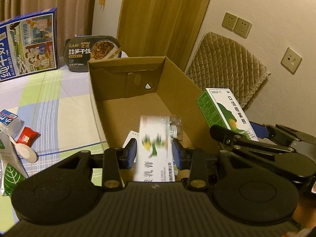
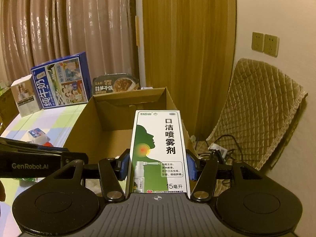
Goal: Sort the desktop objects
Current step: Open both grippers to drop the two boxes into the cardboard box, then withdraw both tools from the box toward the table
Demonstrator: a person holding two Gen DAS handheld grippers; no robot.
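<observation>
My left gripper (image 1: 154,150) is over the near end of an open cardboard box (image 1: 178,83). A white ointment box with green print (image 1: 154,148) sits blurred between its blue pads, with small gaps at both sides. My right gripper (image 2: 158,163) is shut on a green and white mouth-spray box (image 2: 159,150), held upright over the cardboard box (image 2: 86,118) near its right wall. That spray box also shows in the left wrist view (image 1: 227,110). A small clear packet (image 1: 175,127) and a white item lie inside the cardboard box.
On the checked tablecloth (image 1: 49,106) stand a blue milk carton case (image 1: 29,43) and a black instant-rice bowl (image 1: 92,52) at the back. A red candy (image 1: 27,136), a white spoon (image 1: 25,152) and a milk carton (image 1: 7,122) lie left. A quilted chair (image 2: 260,110) stands right.
</observation>
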